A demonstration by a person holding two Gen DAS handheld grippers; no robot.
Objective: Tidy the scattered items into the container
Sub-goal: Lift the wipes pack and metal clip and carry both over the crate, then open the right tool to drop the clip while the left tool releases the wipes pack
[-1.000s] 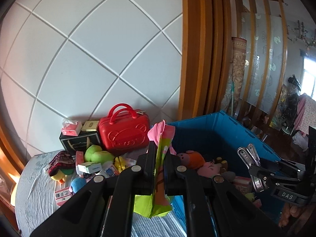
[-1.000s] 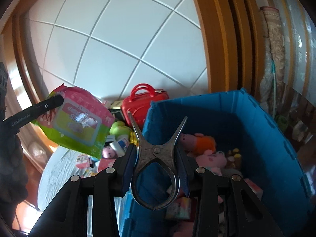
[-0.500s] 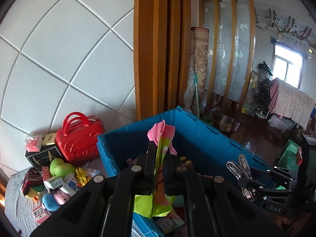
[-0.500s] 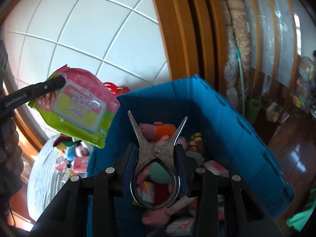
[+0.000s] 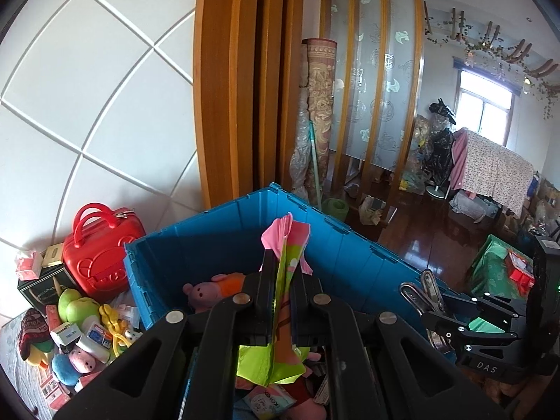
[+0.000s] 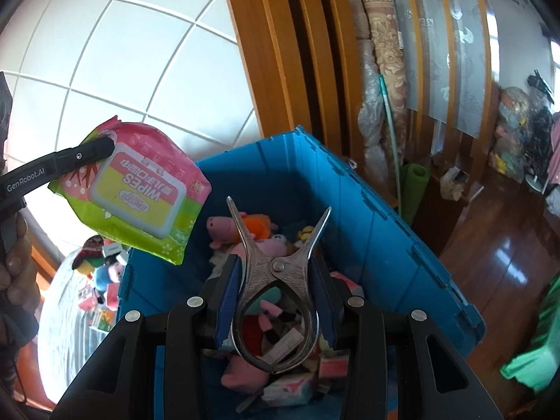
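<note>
You are well into the tidying, with both hands loaded and both loads hanging over the blue crate. Your left gripper is closed tight on the pack of wipes, pinching it by one edge so the pink and green pack hangs tilted above the crate's near left corner, not touching the wall. Your right gripper is closed on the metal clamp, its pads pressing the two handle loops from either side while the clamp's prongs splay upward; it sits over the middle of the crate, clear of the contents. Inside, the crate already holds a good heap: pink plush pigs, one with an orange body, plus small boxes and packets piled toward the near end, so a fair share of the job looks done. What is left, by my reckoning, is to let go of these two things and then go back for the rest, because plenty sits outside on the grey cloth to the left of the crate: a red toy suitcase against the crate's outer wall, a green plush, a blue plush, a knitted hat, a black box and several small cartons. Neither held item is inside the crate yet.
</note>
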